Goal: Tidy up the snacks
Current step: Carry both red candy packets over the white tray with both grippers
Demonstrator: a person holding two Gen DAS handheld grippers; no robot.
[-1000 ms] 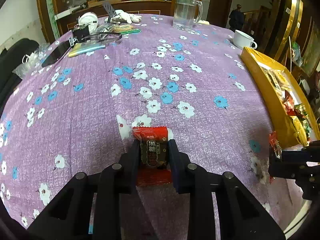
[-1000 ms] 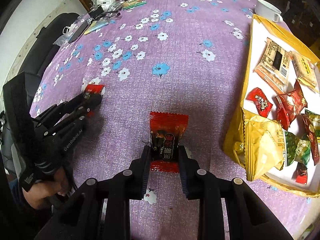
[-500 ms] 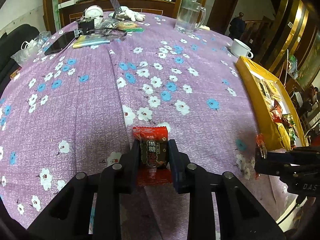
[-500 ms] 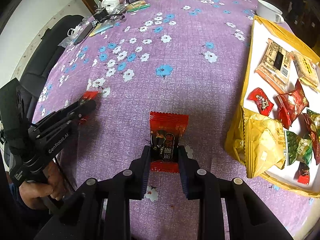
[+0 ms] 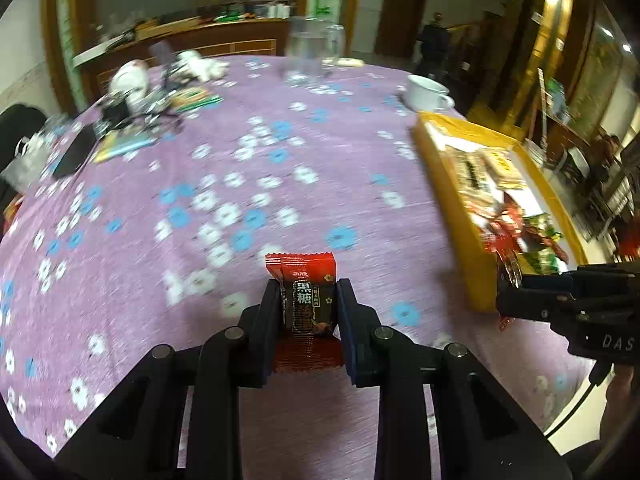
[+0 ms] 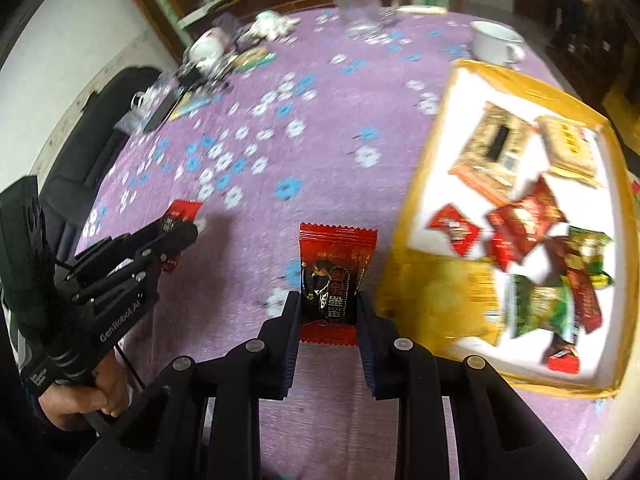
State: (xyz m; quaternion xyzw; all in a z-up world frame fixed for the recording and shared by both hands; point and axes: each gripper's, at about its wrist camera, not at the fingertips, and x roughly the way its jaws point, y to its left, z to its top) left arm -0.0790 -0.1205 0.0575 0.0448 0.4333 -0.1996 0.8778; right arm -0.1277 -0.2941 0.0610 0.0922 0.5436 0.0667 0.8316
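Observation:
My left gripper [image 5: 306, 300] is shut on a red and black candy packet [image 5: 305, 302], held above the purple flowered tablecloth [image 5: 200, 208]. Over the cloth, my right gripper [image 6: 328, 308] is shut on a second red and black candy packet [image 6: 334, 272]. A yellow box [image 6: 428, 184] with a white floor lies to the right, holding several red, green and tan snack packets [image 6: 524, 216]. In the right wrist view the left gripper [image 6: 176, 232] shows at the left with its packet [image 6: 182, 210]. The right gripper [image 5: 516, 292] shows at the right edge of the left wrist view, near the box [image 5: 448, 184].
A white cup [image 5: 426, 92] and a glass jug [image 5: 310, 50] stand at the far side. Phones, a booklet, a white glove and other clutter [image 5: 132, 112] lie at the far left. A dark chair [image 6: 104, 120] stands beside the table. A hand [image 6: 76, 396] holds the left gripper's grip.
Both grippers have risen with their packets and tipped up, so more of the room shows. The yellow box now lies closer to the right gripper's packet. The picture is blurred by motion.

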